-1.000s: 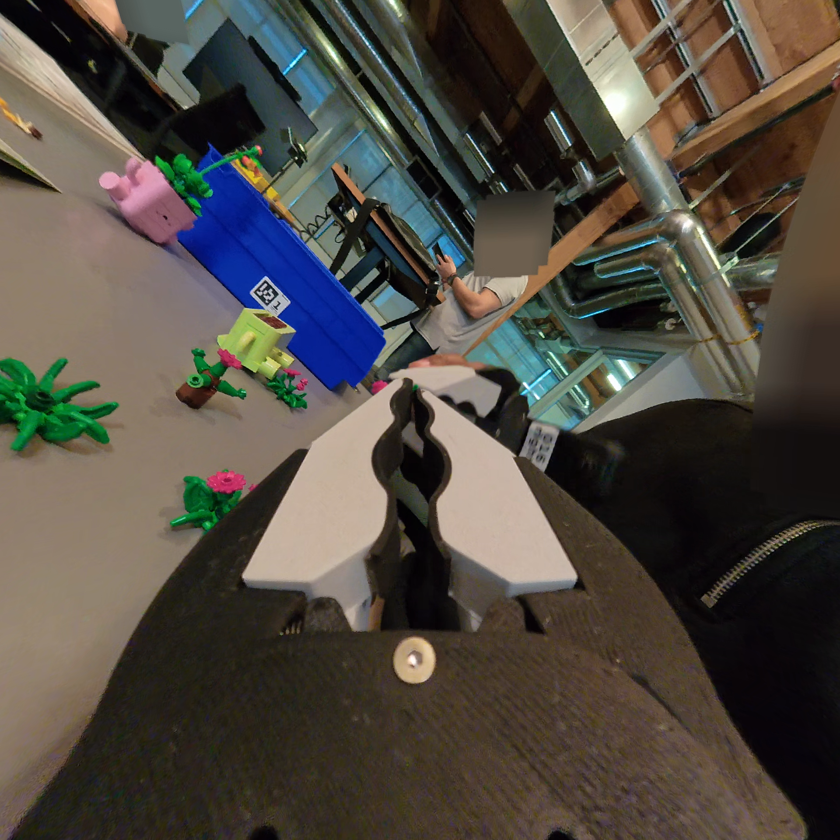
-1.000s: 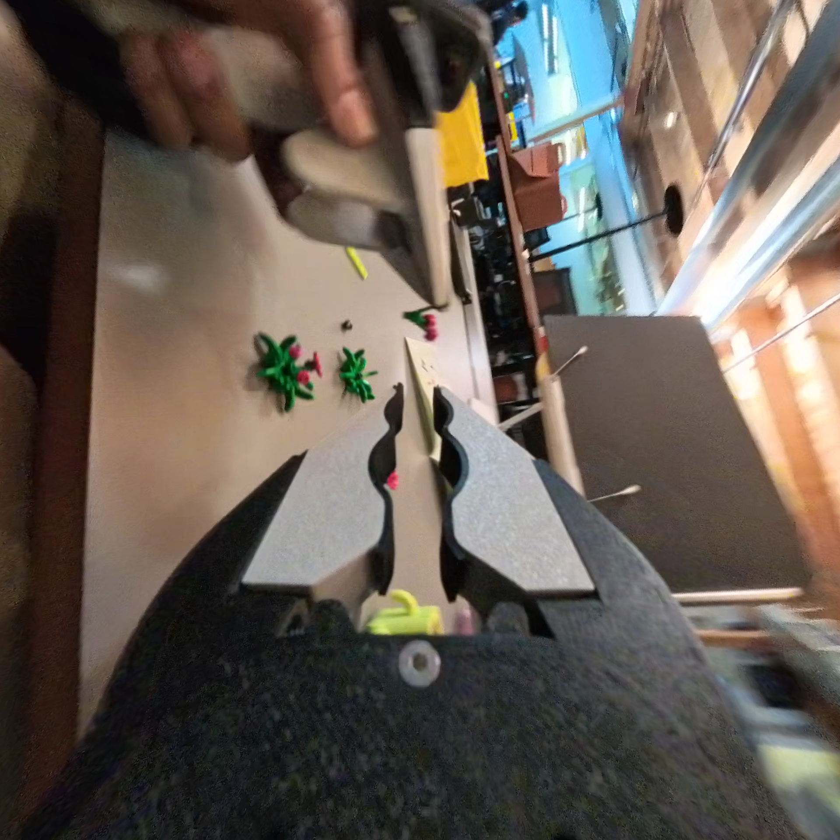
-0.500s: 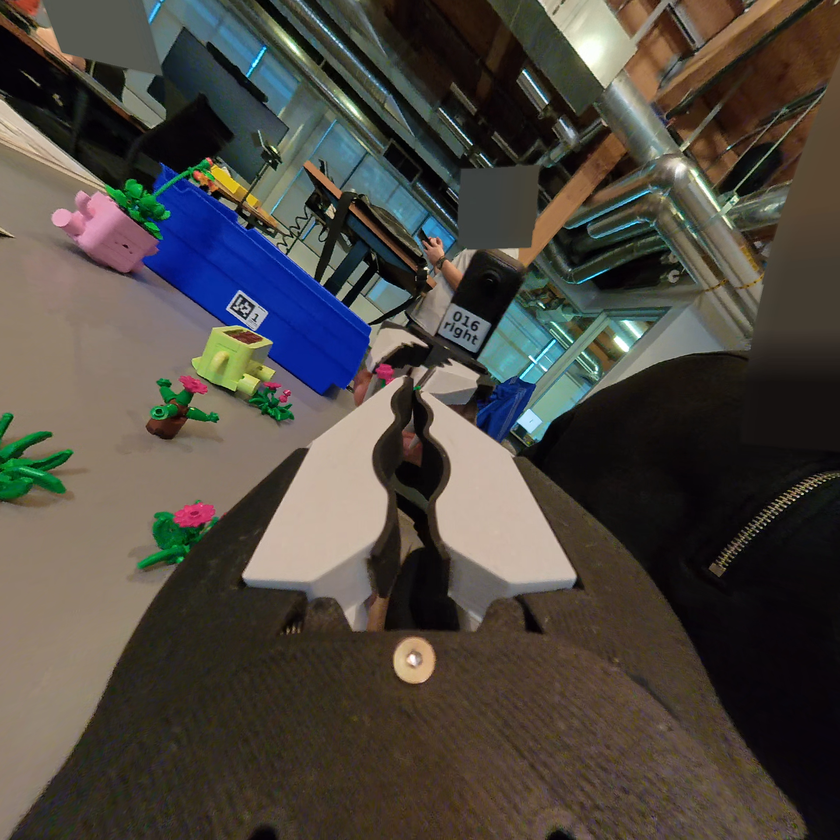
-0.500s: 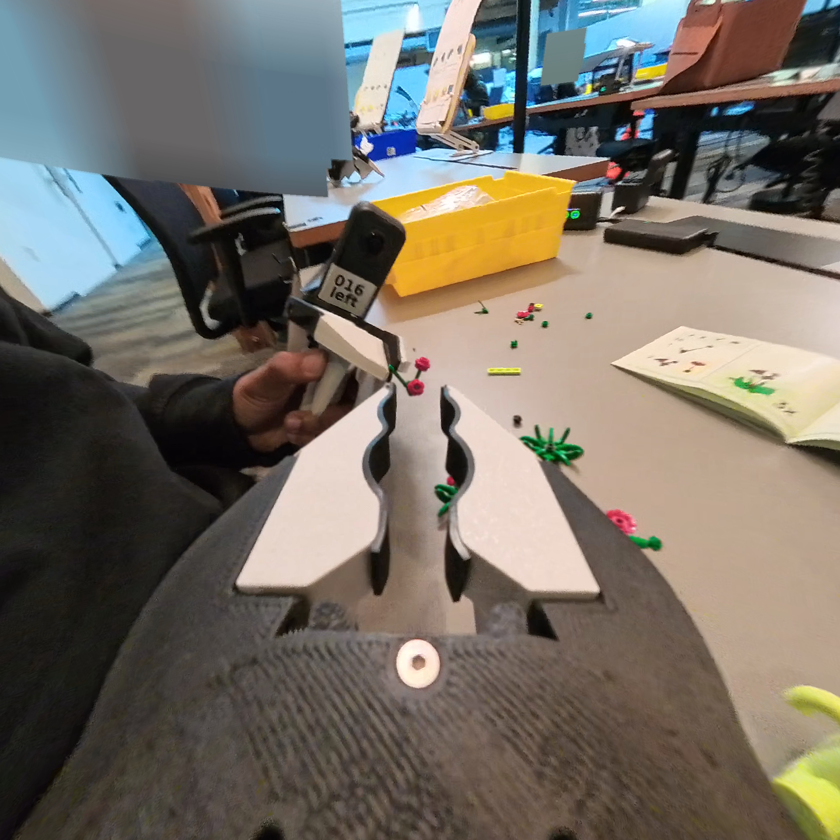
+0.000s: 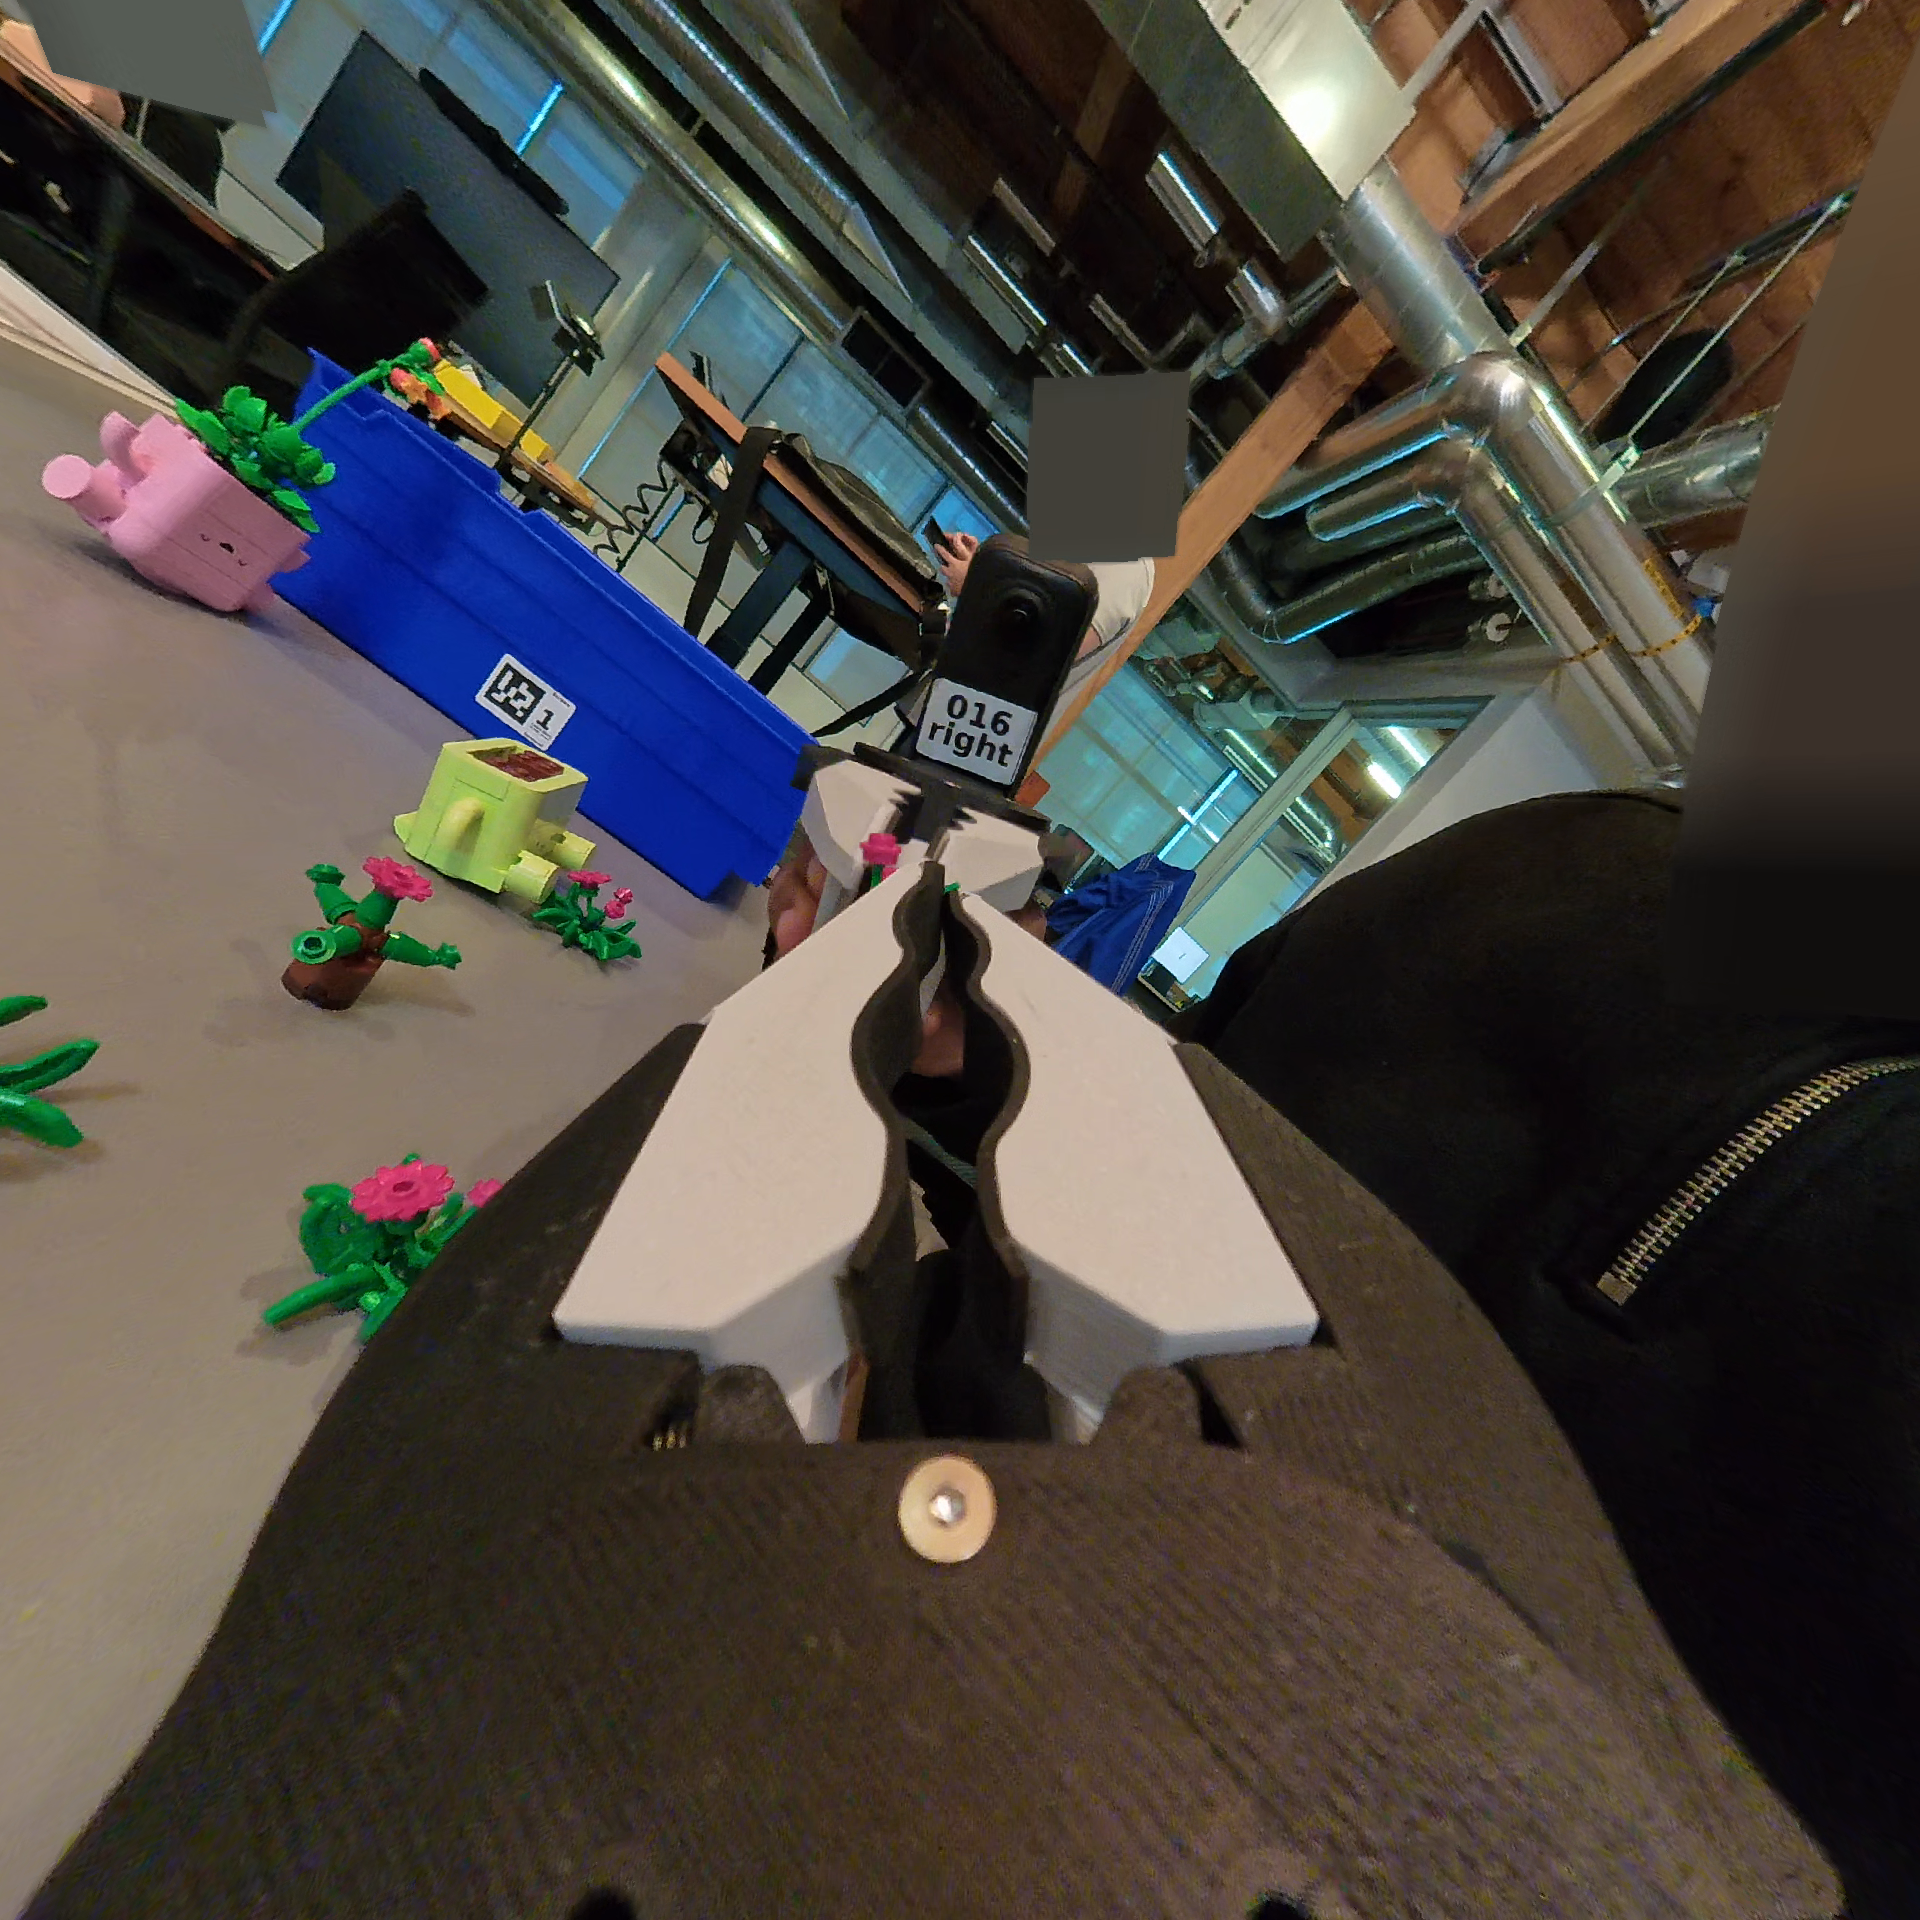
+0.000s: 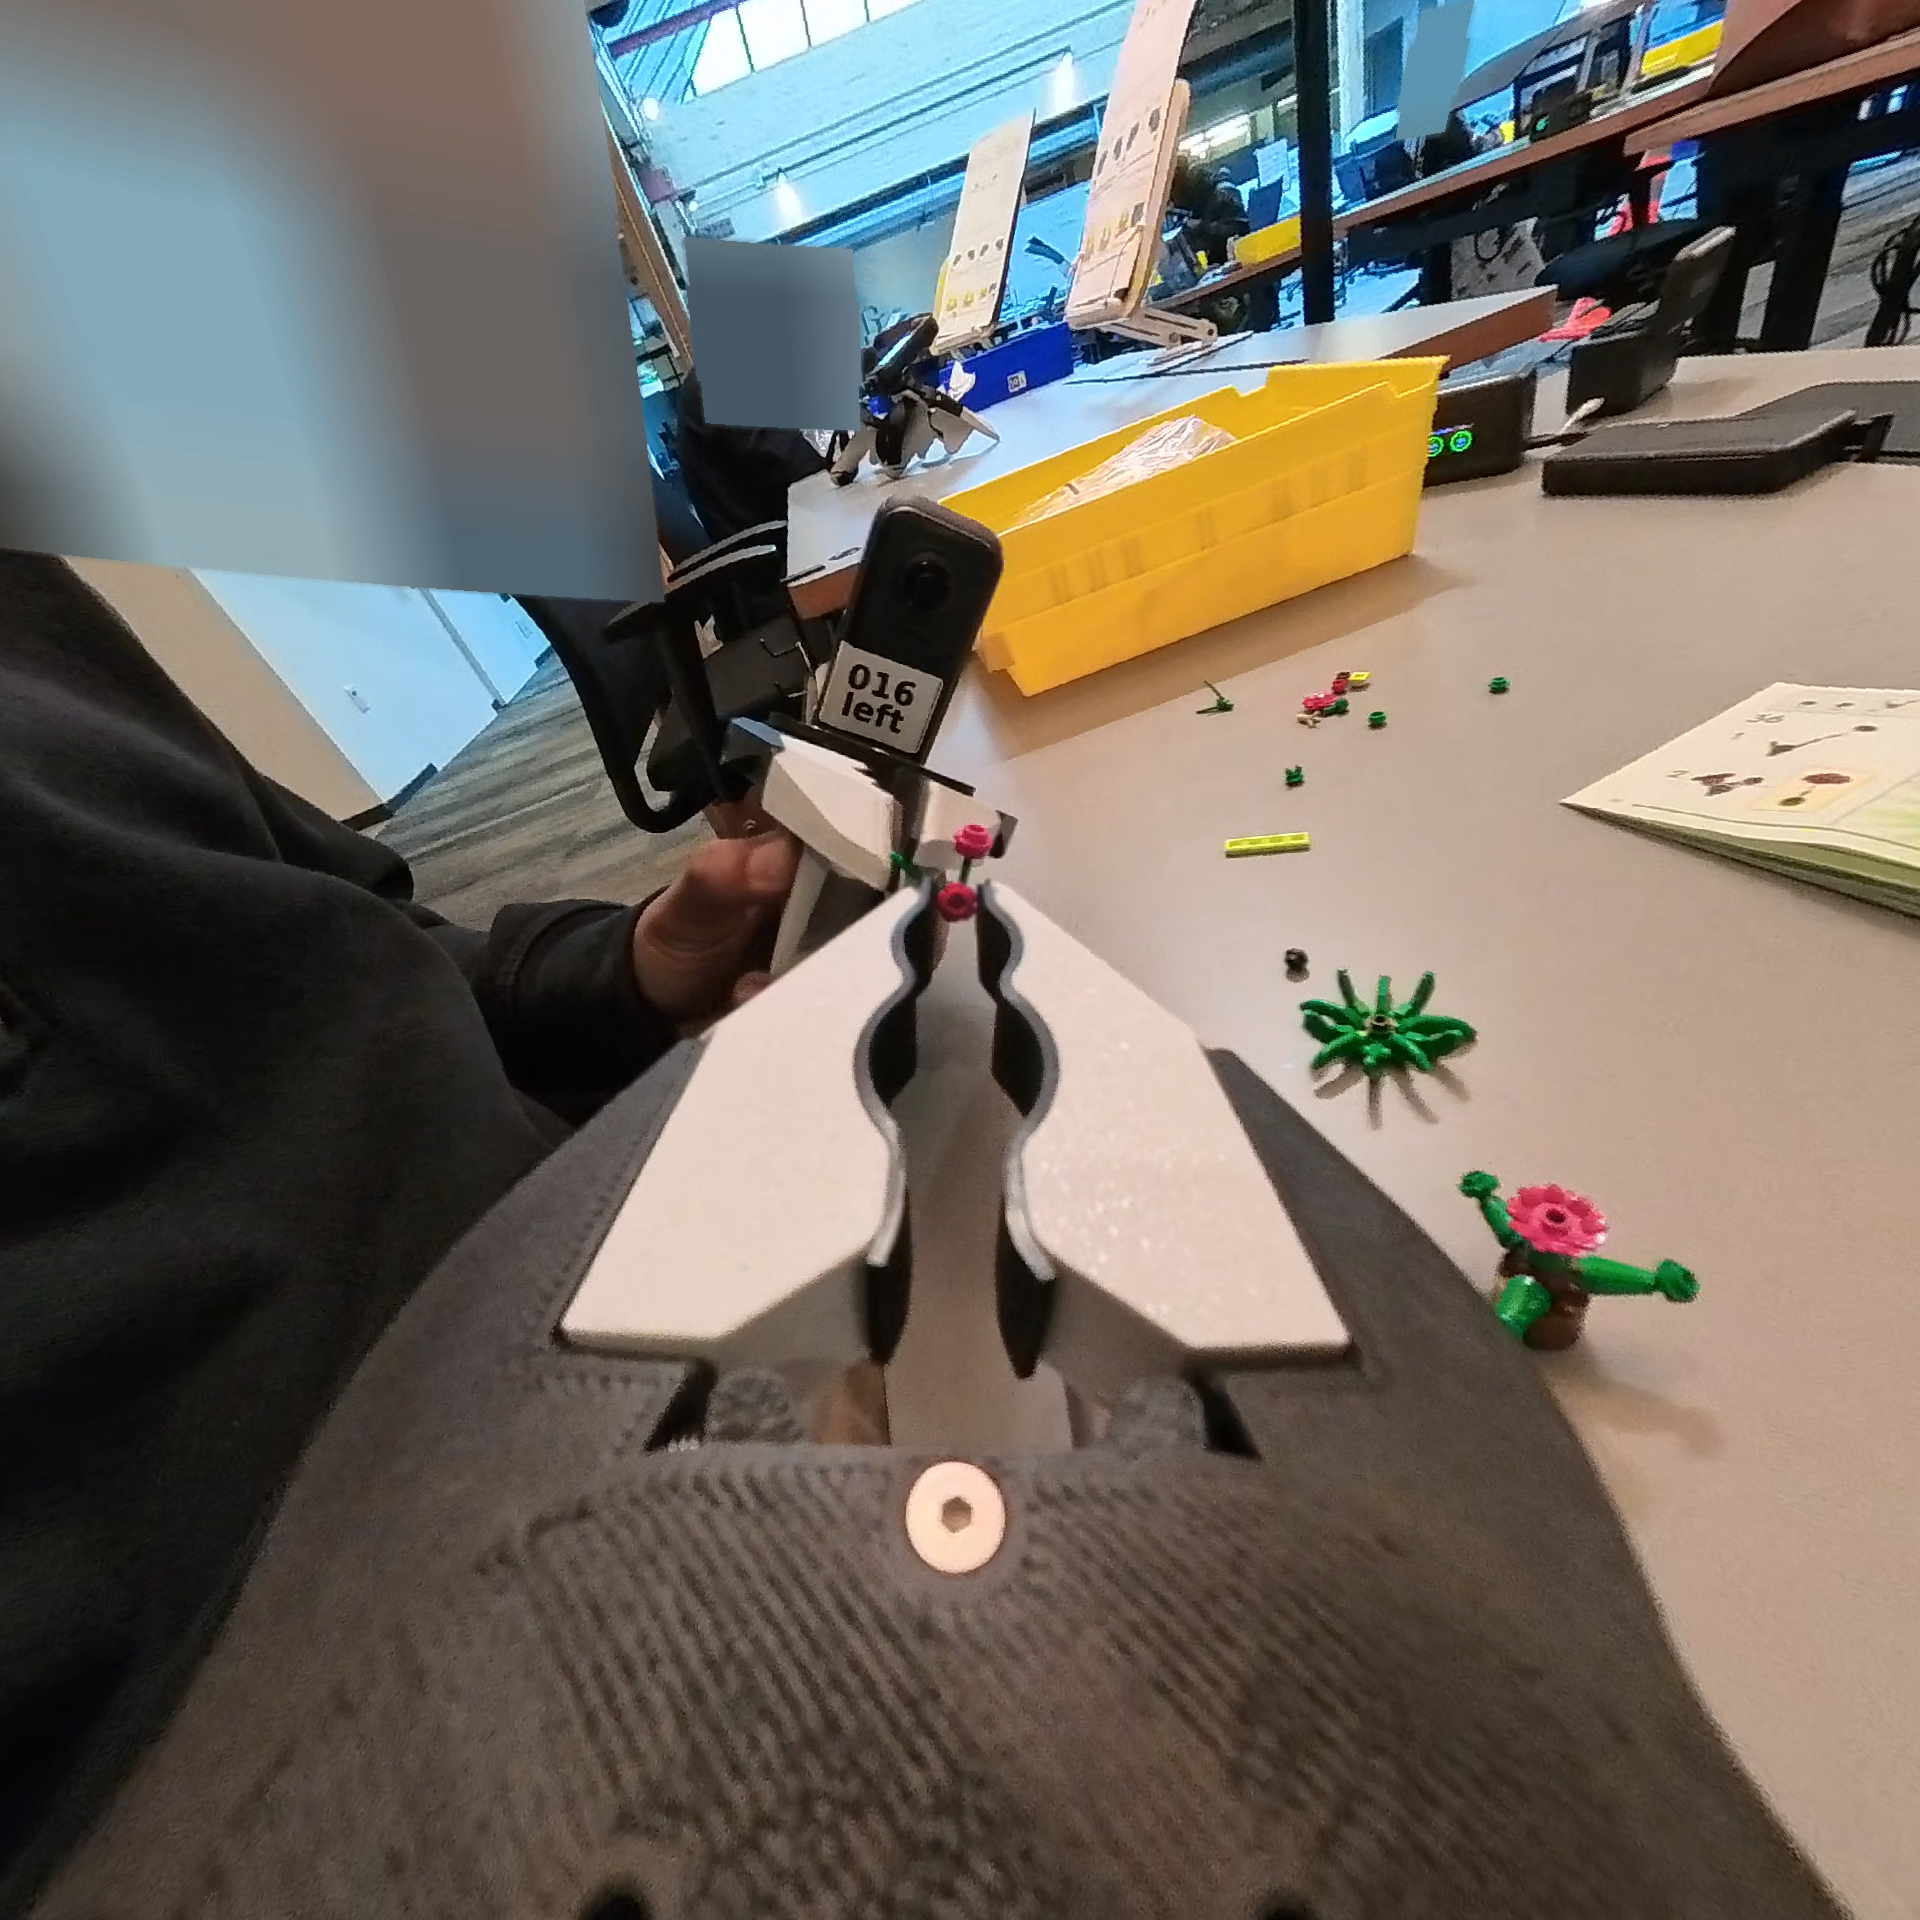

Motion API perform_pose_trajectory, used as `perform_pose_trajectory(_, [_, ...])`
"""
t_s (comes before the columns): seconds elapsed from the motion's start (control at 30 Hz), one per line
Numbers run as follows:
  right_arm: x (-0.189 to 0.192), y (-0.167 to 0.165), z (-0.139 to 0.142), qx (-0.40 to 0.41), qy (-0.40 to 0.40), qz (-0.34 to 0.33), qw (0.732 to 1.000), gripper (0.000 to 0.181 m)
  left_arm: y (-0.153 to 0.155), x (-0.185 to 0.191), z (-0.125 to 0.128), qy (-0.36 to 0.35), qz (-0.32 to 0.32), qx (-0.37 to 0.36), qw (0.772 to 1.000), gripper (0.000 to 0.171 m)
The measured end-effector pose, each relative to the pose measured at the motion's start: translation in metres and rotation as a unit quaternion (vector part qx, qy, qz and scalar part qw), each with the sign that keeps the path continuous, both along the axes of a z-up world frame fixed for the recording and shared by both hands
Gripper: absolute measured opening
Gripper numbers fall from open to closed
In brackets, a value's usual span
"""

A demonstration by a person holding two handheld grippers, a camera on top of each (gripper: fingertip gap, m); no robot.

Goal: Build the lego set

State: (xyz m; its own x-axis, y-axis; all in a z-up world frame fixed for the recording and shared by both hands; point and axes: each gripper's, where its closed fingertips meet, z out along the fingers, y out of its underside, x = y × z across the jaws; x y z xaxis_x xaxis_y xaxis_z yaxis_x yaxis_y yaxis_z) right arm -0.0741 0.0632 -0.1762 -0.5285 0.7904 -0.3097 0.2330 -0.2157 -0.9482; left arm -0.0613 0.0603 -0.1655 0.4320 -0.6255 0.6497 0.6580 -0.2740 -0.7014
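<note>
Two claws: my left claw (image 5: 940, 902) and my right claw (image 6: 951, 902) meet tip to tip above the table (image 5: 187, 831).
Left claw: pressed together, pinching the green stem of the flower sprig (image 6: 961, 868).
Right claw: a bit spread, its tips on both sides of the lower pink bloom.
Sprig: it points from my left tips toward my right tips, in the air.
Nearer: right claw; I think it grabs next.
Change: half a second ago my right claw was farther from the sprig.
</note>
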Motion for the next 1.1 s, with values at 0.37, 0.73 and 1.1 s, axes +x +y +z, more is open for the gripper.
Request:
perform_pose_trajectory(0.37, [-0.002, 0.008, 0.026, -0.114, 0.038, -0.005, 0.993, 0.005, -0.001, -0.012, 0.006, -0.005, 0.037, 0.018, 0.999, 0.013])
perform_pose_trajectory(0.73, [-0.011, -0.01, 0.027, -0.216, 0.032, 0.034, 0.975, 0.005, -0.007, -0.014, 0.017, 0.008, 0.057, 0.049, 0.997, 0.001])
perform_pose_trajectory(1.1, [-0.015, -0.012, 0.024, -0.247, 0.023, 0.047, 0.968, 0.005, -0.008, -0.018, 0.018, 0.01, 0.067, 0.048, 0.997, 0.001])
